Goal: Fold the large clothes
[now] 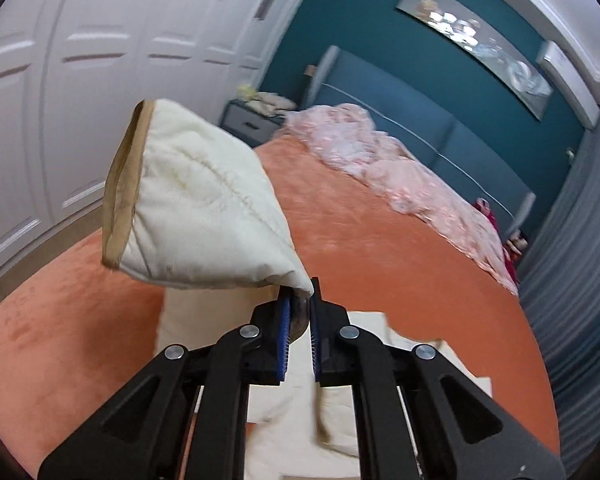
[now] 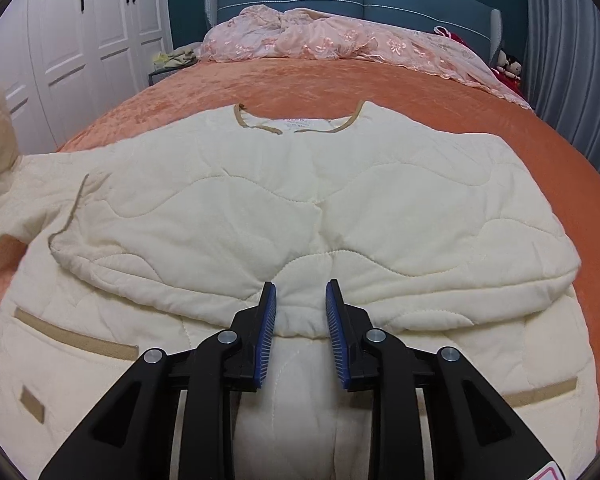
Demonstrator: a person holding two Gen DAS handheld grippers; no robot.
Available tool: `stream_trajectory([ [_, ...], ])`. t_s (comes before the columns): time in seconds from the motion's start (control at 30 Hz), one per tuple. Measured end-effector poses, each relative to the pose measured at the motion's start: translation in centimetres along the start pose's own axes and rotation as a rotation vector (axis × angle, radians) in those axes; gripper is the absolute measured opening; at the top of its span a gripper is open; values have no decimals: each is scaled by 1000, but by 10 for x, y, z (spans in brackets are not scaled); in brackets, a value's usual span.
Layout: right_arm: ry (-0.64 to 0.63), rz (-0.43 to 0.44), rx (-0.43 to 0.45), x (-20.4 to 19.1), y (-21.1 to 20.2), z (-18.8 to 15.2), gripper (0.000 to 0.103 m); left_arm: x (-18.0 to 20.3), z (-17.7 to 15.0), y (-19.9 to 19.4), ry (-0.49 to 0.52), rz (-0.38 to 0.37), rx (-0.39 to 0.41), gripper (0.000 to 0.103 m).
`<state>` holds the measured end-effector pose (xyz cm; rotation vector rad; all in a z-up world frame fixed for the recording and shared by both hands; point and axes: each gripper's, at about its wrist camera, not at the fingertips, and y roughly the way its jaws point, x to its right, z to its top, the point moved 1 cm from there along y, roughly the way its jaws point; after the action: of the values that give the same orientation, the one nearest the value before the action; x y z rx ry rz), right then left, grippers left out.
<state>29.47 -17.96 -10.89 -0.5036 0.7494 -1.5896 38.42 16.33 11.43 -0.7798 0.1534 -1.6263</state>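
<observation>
We hold the coat's sleeve (image 1: 204, 200) up in our left tool (image 1: 300, 292); our right tool (image 2: 301, 292) is half open, empty. Next, lay it across the coat (image 2: 300, 200).

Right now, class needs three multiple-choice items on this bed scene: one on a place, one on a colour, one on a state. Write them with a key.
1. Where does the cream jacket lie?
A. on the orange bedspread
B. on the floor
C. in the wardrobe

2. What colour is the jacket's collar trim?
A. blue
B. tan
C. red

3. What is the left gripper doing?
A. hanging empty
B. clamping a sleeve
C. holding a pillow

Key: A, bedspread shows all round it; B, tan band at the neck; B, sleeve pinched between its jaws.
</observation>
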Motion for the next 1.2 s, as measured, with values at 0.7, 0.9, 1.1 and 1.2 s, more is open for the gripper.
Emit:
stream_trajectory([
  [0.7,270,98,-8,107,-67,-2,52,118,-161,79,-54,-123,-352,73],
  [0.9,367,136,-7,114,-20,56,59,7,-147,99,-350,-22,-358,73],
  [1.1,481,123,-79,126,32,69,59,-49,-155,119,-595,-45,-374,73],
  [1.2,532,131,-94,128,48,69,60,-58,-160,129,-660,-61,-390,72],
])
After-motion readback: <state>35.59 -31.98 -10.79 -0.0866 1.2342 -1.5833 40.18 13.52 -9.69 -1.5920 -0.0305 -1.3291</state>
